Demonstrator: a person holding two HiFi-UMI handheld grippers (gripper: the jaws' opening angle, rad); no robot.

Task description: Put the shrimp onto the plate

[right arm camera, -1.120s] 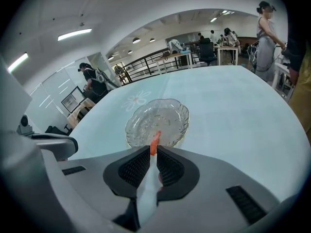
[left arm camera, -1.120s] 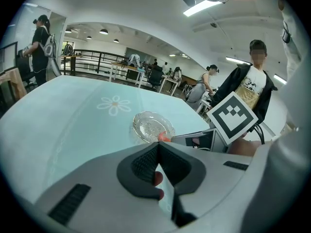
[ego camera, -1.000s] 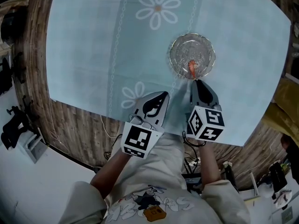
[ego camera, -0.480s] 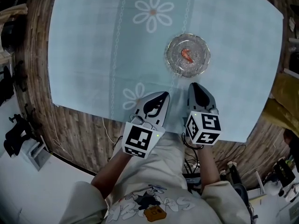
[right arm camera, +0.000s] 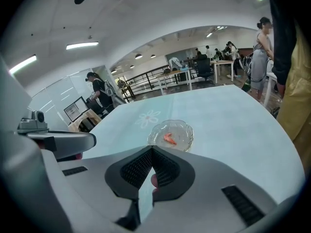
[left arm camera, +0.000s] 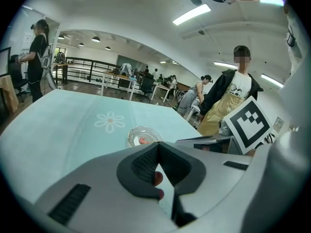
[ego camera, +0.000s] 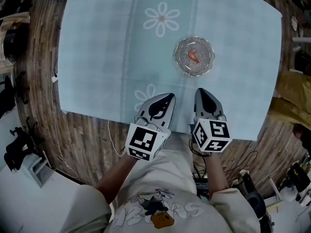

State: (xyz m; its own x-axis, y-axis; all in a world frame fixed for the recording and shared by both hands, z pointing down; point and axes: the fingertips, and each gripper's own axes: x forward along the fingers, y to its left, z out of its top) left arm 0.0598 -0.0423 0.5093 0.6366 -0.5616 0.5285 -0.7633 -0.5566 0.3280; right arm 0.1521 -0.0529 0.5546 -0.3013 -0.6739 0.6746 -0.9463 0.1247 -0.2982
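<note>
The small orange shrimp (ego camera: 193,57) lies in the clear glass plate (ego camera: 203,64) on the right half of the pale blue tablecloth. It also shows in the left gripper view, shrimp (left arm camera: 143,141) on plate (left arm camera: 134,136), and in the right gripper view, shrimp (right arm camera: 169,139) on plate (right arm camera: 184,131). My right gripper (ego camera: 201,91) is shut and holds nothing, a short way back from the plate on my side. Beside it, near the table's front edge, my left gripper (ego camera: 168,97) is shut and holds nothing. Both jaw pairs meet at the tips, left gripper (left arm camera: 158,145) and right gripper (right arm camera: 152,149).
The tablecloth (ego camera: 107,57) carries printed daisies (ego camera: 162,19). Wooden floor (ego camera: 82,135) with cables runs around the table. A person in a yellow apron (left arm camera: 228,101) stands at the right side, and other people and desks fill the room behind.
The shrimp went from the plate's near rim by the right gripper's tip to the plate's middle. The right gripper has drawn back toward me. The left gripper stayed put.
</note>
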